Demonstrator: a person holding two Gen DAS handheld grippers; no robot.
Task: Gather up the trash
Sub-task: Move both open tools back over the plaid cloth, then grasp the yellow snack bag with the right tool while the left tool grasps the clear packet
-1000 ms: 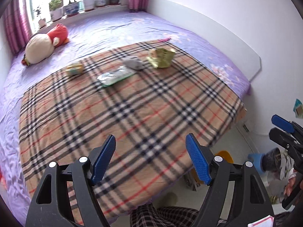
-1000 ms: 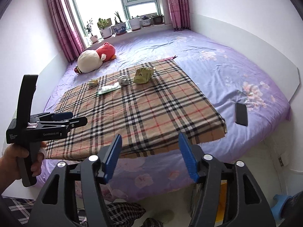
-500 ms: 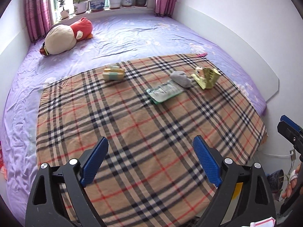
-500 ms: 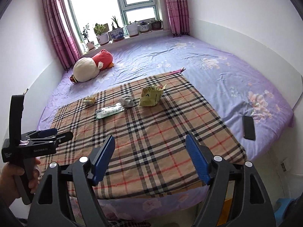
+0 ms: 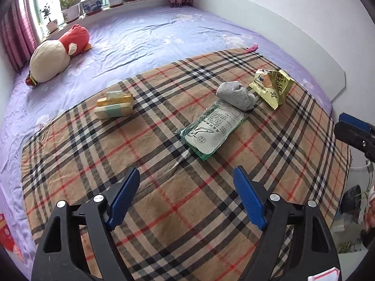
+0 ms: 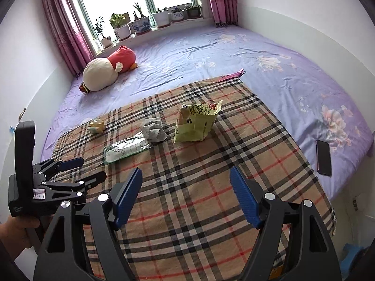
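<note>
Trash lies on a plaid blanket [image 5: 164, 187] on the bed. A green-and-white flat packet [image 5: 212, 128] [image 6: 126, 149] lies in the middle. A crumpled grey wad [image 5: 236, 96] [image 6: 153, 128] sits beside it. A yellow-green snack bag [image 5: 273, 86] [image 6: 195, 123] stands to the right. Small yellow wrappers [image 5: 114, 105] [image 6: 96, 125] lie to the left. My left gripper [image 5: 186, 194] is open and empty, above the blanket short of the packet. My right gripper [image 6: 186, 193] is open and empty, above the blanket's near part.
A red-and-cream plush toy [image 5: 56, 53] [image 6: 107, 69] lies near the window sill with potted plants [image 6: 140, 23]. A black phone [image 6: 323, 158] lies on the purple sheet at right. A pink strip [image 6: 230, 76] lies past the blanket. White walls border the bed.
Both grippers have moved forward over the bed toward the trash, which now looks larger and closer. Both stayed open and empty.
</note>
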